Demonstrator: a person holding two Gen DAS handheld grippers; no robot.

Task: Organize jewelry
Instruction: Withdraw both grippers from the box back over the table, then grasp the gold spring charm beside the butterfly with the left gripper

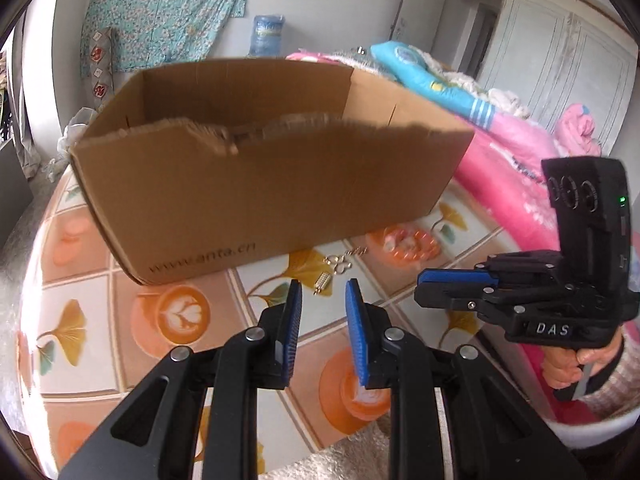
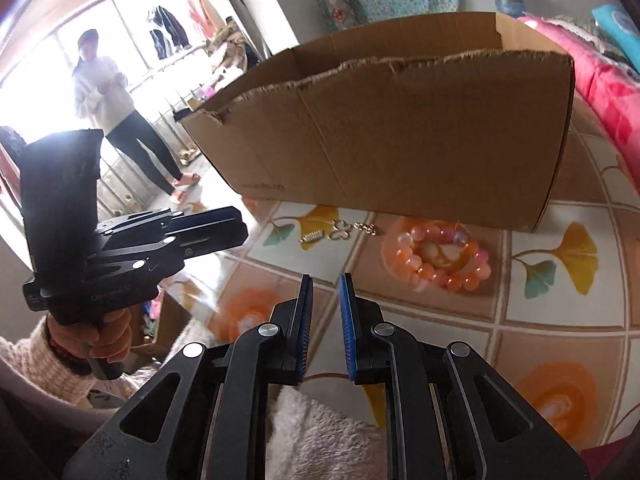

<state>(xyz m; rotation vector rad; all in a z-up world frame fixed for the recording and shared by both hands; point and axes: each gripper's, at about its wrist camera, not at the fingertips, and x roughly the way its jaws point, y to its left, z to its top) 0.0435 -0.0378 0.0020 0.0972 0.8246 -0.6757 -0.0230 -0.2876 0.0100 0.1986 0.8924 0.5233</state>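
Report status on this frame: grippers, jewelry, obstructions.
Left gripper and right gripper open, empty. Bead bracelet and small metal pieces on table beside cardboard box. Path clear.

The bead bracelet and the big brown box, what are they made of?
Bead bracelet: glossy, see-through orange and pink beads, probably glass, plastic or stone; shine alone can't tell. Box: plain matte corrugated cardboard, shown by its torn, fuzzy top edge.

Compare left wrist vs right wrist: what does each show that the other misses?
Only the left wrist view: the www.anta.cn print on the box, readable, and a white wardrobe.

Only the right wrist view: a bystander by a bright window.

Both: the cardboard box, the orange bead bracelet, small gold-coloured pieces in front of the box, the patterned tablecloth, and the left gripper and right gripper, both open and empty.
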